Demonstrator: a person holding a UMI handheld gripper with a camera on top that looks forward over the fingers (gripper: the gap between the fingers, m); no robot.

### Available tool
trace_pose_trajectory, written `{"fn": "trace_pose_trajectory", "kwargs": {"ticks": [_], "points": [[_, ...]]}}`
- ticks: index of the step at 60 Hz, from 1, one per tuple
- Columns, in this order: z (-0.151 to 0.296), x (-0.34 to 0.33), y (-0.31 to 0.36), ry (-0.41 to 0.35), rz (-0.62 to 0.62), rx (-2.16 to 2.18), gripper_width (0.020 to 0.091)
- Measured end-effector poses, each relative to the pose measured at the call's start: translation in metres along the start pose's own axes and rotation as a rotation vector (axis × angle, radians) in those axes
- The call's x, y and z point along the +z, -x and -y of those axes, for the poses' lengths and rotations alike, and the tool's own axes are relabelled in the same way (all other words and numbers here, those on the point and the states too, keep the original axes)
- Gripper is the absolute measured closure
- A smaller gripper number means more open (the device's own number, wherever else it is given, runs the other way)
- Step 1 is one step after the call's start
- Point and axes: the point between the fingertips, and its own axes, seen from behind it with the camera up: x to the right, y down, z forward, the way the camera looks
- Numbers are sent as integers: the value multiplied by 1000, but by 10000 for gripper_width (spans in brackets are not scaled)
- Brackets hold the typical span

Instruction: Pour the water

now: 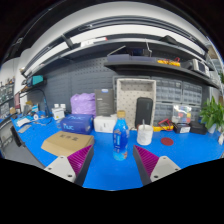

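Observation:
A clear water bottle (120, 137) with a blue cap and blue label stands upright on the blue table (110, 170), just ahead of my fingers and between their lines. A white cup (145, 134) stands to the bottle's right, a little farther back. My gripper (112, 160) is open, its magenta pads (80, 158) spread wide at either side with only bare table between them. Nothing is held.
A cardboard box (66, 143) lies left of the left finger. Behind it sit a dark blue box (77, 123), a purple bag (84, 103) and a white container (105, 123). A red disc (166, 141) and a green plant (213, 115) are to the right.

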Motion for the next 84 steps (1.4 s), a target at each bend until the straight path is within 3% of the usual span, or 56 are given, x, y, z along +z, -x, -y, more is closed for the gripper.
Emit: {"fn": "trace_pose_trajectory", "kwargs": {"ticks": [13, 38, 45, 48, 54, 61, 63, 64, 73, 84], "points": [[-17, 63, -36, 31, -67, 11, 307], [-24, 181, -42, 55, -116, -16, 304], [-28, 197, -44, 23, -129, -3, 422], [-36, 202, -47, 24, -143, -9, 584], [-31, 205, -49, -39, -152, -11, 615], [-28, 205, -47, -66, -146, -26, 718], [-27, 205, -48, -72, -149, -21, 679], [-27, 205, -47, -73, -146, -16, 752], [-26, 207, -49, -74, -138, 17, 749], [-24, 227, -58, -2, -122, 140, 750]]}}
